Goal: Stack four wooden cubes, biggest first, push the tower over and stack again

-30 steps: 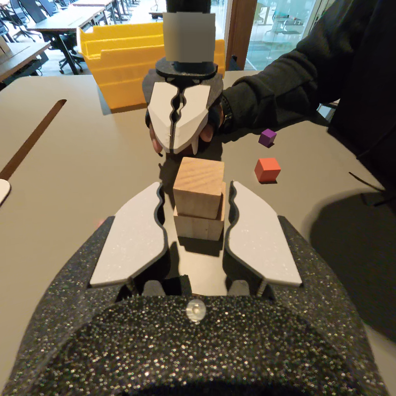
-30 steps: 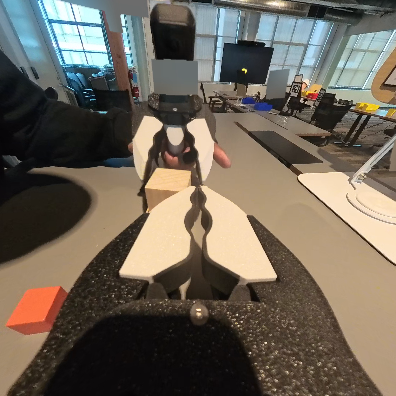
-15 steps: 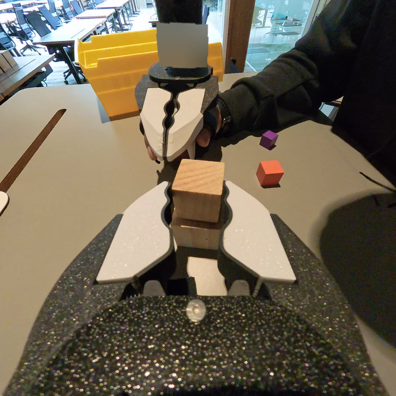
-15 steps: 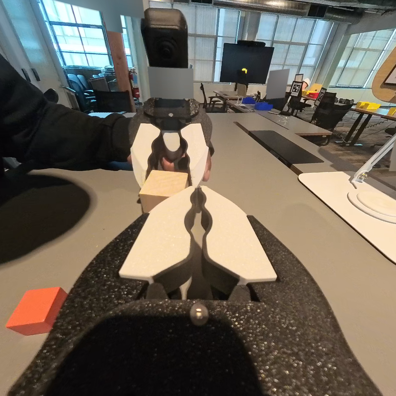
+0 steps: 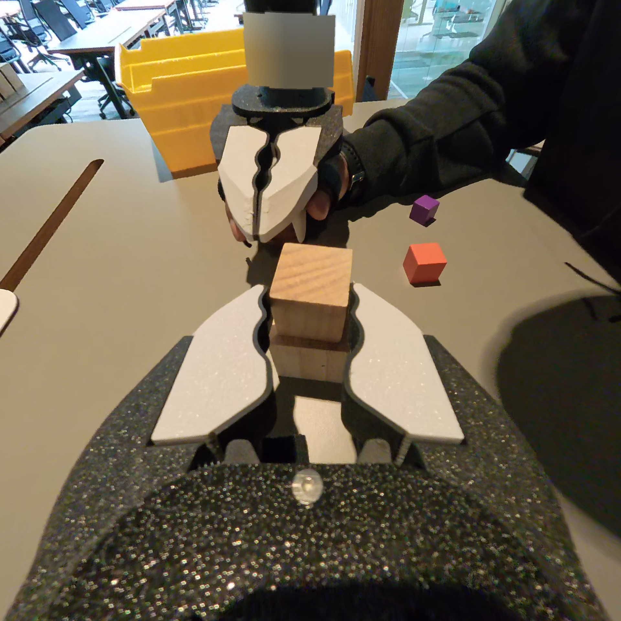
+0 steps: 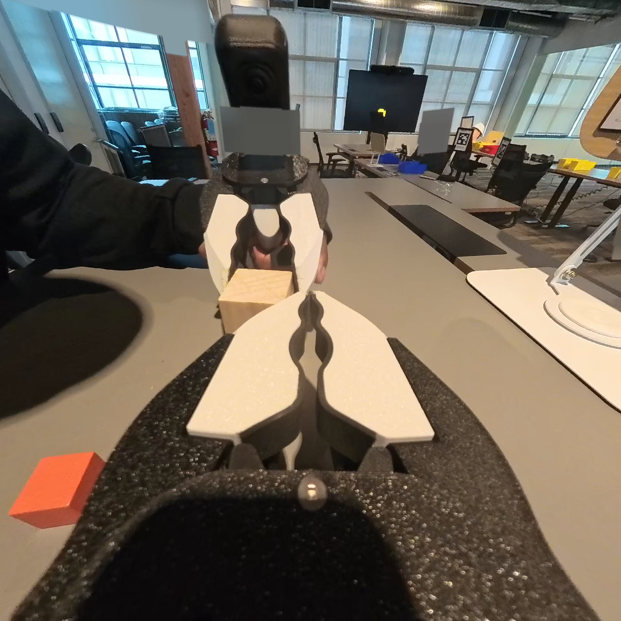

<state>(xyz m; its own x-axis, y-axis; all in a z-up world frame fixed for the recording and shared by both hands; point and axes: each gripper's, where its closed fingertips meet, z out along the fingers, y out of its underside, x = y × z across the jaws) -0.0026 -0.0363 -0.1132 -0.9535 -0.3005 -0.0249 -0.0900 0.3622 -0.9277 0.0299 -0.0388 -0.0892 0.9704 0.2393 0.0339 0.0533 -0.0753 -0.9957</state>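
Observation:
Two plain wooden cubes are stacked on the grey table (image 5: 117, 302). The smaller upper cube (image 5: 312, 285) sits on the larger lower cube (image 5: 307, 364). My left gripper (image 5: 307, 292) is shut on the upper cube, one finger against each side. In the right wrist view the left gripper (image 6: 262, 282) flanks that cube (image 6: 248, 299). My right gripper (image 6: 311, 294) is shut and empty, tips together. It hovers just beyond the stack, facing the left gripper, as the left wrist view (image 5: 257, 235) shows.
An orange cube (image 5: 424, 262) and a small purple cube (image 5: 424, 209) lie on the table right of the stack. A yellow bin (image 5: 188, 100) stands at the far edge. A white lamp base (image 6: 571, 319) sits to the right gripper's right. A person's dark sleeve (image 5: 470, 117) reaches in. Left tips to right tips: about 4 cm.
My left gripper's fingers have closed from wide open onto the sides of the upper cube. The right gripper has stayed shut and shifted slightly above the far side of the stack.

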